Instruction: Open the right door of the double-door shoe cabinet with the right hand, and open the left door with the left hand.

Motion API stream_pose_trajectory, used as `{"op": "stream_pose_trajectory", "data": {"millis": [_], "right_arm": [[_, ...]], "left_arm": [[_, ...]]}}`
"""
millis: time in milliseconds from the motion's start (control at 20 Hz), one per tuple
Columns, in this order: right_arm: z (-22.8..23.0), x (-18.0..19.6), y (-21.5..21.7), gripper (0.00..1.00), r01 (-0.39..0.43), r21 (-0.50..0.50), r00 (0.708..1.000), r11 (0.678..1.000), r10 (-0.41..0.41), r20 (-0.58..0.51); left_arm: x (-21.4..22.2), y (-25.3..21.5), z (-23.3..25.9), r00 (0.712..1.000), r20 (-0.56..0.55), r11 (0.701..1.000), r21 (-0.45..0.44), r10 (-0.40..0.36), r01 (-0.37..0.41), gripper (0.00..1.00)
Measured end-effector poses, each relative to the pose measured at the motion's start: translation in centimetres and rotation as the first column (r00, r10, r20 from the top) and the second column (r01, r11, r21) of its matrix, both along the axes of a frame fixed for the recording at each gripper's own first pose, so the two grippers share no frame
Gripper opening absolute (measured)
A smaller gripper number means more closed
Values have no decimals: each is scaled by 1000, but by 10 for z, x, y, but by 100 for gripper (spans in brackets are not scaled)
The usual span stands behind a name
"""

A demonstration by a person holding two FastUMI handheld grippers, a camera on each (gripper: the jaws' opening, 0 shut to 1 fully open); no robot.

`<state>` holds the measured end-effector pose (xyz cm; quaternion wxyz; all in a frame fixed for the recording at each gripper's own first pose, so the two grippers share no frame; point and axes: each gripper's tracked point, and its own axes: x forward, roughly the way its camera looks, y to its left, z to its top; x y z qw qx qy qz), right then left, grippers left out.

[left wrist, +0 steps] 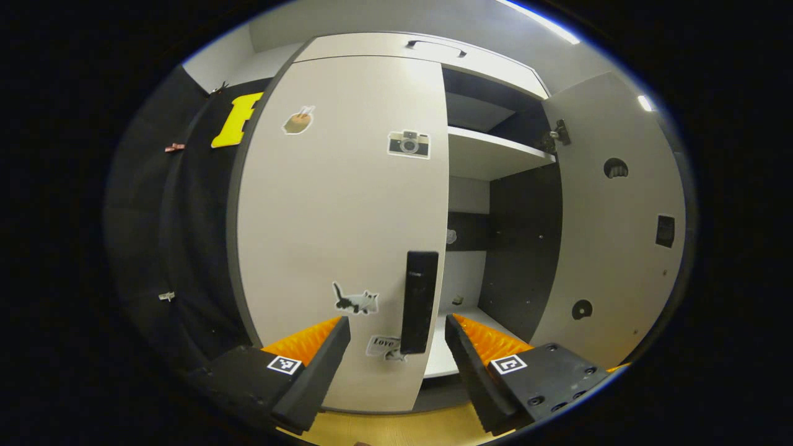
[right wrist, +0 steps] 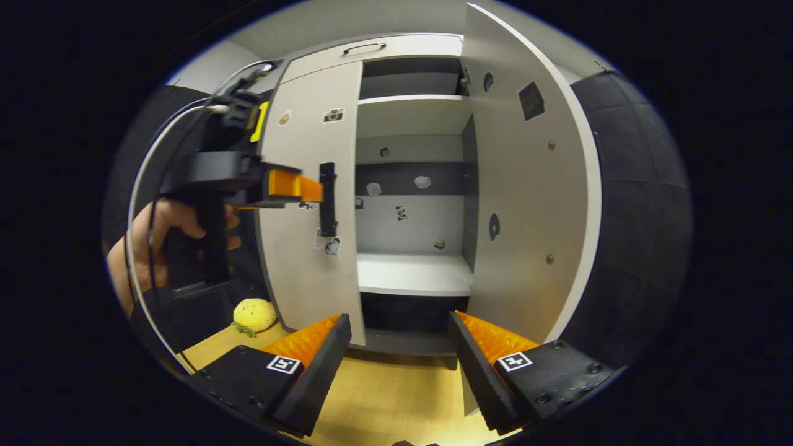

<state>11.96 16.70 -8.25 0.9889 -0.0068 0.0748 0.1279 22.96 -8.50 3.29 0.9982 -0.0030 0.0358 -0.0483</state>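
My left gripper (left wrist: 396, 365) is hovering with jaws apart, just in front of the black handle (left wrist: 419, 301) on the left door (left wrist: 341, 217), which is sitting closed. My right gripper (right wrist: 396, 365) is hanging back from that handle, jaws apart and empty. Beyond the handle, the right door (right wrist: 533, 186) is standing swung open, baring the cabinet's shelves (right wrist: 415, 272).

Left door's (left wrist: 341, 217) lower edge — behind gripper (left wrist: 396, 365).
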Motion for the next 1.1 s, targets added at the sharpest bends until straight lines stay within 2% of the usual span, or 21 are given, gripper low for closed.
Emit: {"op": "stream_pose_trajectory", "data": {"millis": [150,250,500,800,1050,1100], "right_arm": [[-9,-8,8,98,-72,-33,997,997,72,2],[-11,-10,9,98,-100,-39,995,994,100,3],[-14,-7,2,98,-123,-32,992,992,123,1],[-24,-8,-7,98,-136,-23,990,990,136,-22],[-28,-9,-9,98,-136,8,990,991,136,-43],[-31,-9,-9,98,-135,13,989,991,136,-55]], "left_arm": [[30,-10,1,1000,-4,999,16,31,-31,92],[42,-10,1,998,-6,998,3,69,-69,86],[56,-12,1,994,-17,994,3,110,-110,61],[60,-18,-7,994,-43,995,-25,100,-101,37],[59,-18,-11,996,-29,996,-14,86,-87,32],[59,-17,-11,996,-26,996,-13,86,-87,28]]}}
